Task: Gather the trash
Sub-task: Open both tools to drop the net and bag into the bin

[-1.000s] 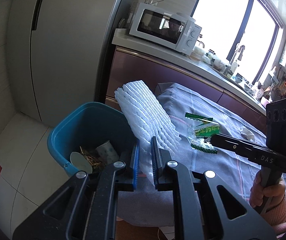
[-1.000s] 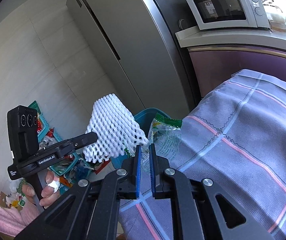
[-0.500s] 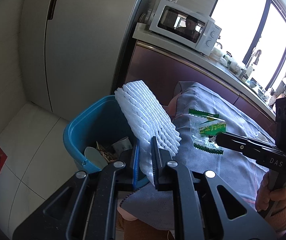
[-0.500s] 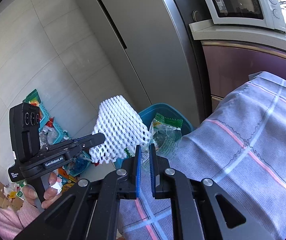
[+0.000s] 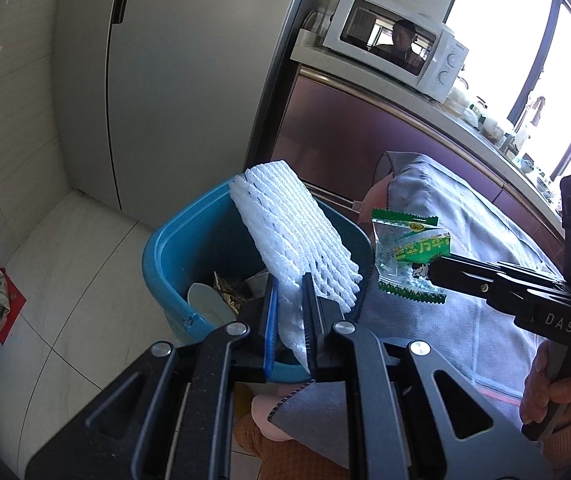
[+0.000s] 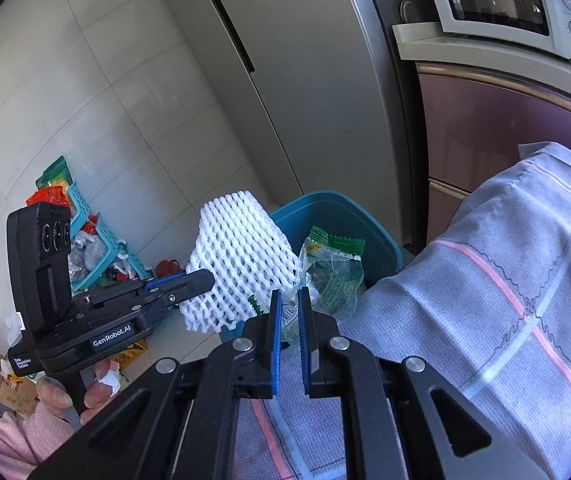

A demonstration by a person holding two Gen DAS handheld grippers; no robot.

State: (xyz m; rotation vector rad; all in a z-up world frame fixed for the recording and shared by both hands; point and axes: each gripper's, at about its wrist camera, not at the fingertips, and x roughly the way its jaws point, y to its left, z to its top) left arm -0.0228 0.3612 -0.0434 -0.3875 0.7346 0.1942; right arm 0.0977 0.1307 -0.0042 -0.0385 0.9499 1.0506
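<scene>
Left gripper (image 5: 288,280): black two-finger tool with blue pads, angled downward, jaws drawn close and clamped on the lower edge of a white foam net sleeve (image 5: 293,236); seen from the right wrist view, its handle is gripped by the left hand (image 6: 81,392), fingers wrapped round it, pink sleeve at the wrist. Right gripper (image 6: 287,295): same build, angled downward, jaws nearly together and pinching a clear and green snack wrapper (image 6: 331,272); in the left wrist view its handle sits in the right hand (image 5: 557,392), fingers curled, knit cuff below.
</scene>
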